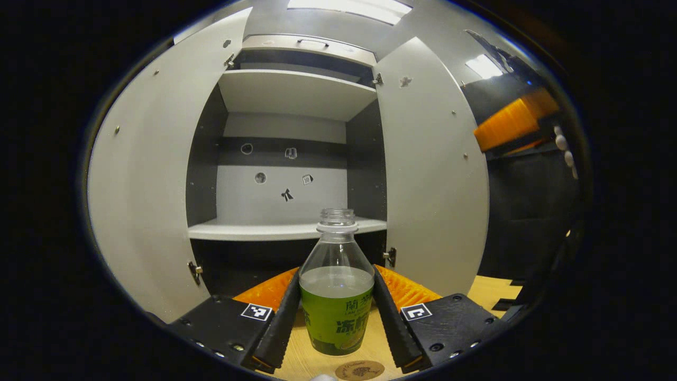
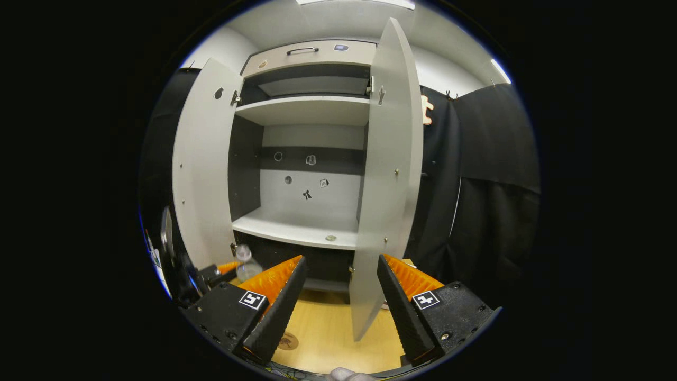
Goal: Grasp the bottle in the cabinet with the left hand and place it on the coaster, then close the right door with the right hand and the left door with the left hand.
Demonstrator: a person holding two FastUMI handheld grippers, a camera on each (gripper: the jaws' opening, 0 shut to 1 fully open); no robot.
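The setting is a staged recording booth rather than a lived-in home. A grey cabinet (image 2: 312, 159) stands at 12 o'clock with both doors open and bare shelves. Black cloth (image 2: 492, 211) drapes the wall at 3 o'clock. A light wooden tabletop (image 2: 328, 338) lies at 6 o'clock. Ceiling light panels (image 1: 349, 8) sit overhead.

Booth with black cloth walls, pale ceiling and a wooden surface

Black cloth (image 2: 492, 174) is hanging down the right side of the right gripper view, and more of it is showing dark at the right of the left gripper view. A light wooden tabletop (image 2: 333, 333) is lying across the bottom centre. Bright ceiling lights (image 1: 349, 8) are glowing along the top edge of the left gripper view, with another panel (image 1: 484, 66) shining at the upper right. A pale grey wall (image 2: 449, 69) is rising above the cloth at the upper right.
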